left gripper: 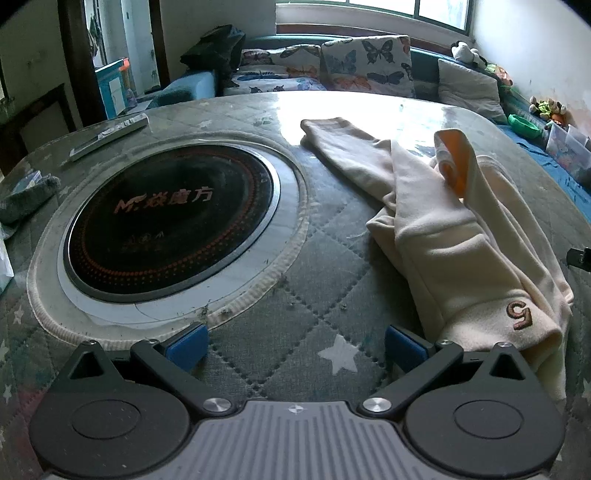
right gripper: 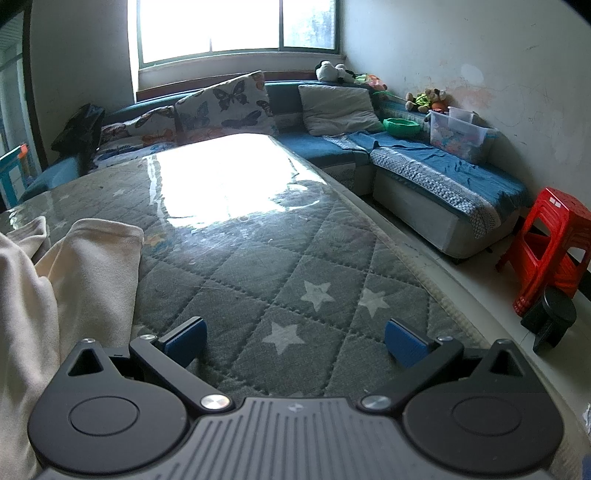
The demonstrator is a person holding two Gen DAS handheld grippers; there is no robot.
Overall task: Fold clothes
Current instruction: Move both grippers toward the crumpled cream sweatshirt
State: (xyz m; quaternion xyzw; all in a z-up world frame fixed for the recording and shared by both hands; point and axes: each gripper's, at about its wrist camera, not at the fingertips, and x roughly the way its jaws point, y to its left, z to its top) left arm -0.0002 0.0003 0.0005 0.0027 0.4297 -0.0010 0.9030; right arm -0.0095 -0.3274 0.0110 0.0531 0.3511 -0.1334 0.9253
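Glossy quilted tabletop is looking slick; my left tongs & right tongs are hanging released, so bunched cream garment may be sliding off lower-right edge.

I am working in a home living room. A blue corner sofa runs under a wide window, with butterfly-print cushions leaning against its back. Stuffed toys sit along the top of the sofa, and a clear plastic box of small items rests on the seat. A red plastic stool stands on the tiled floor. In front of me is a table with a quilted star-pattern cover and a round built-in cooktop.
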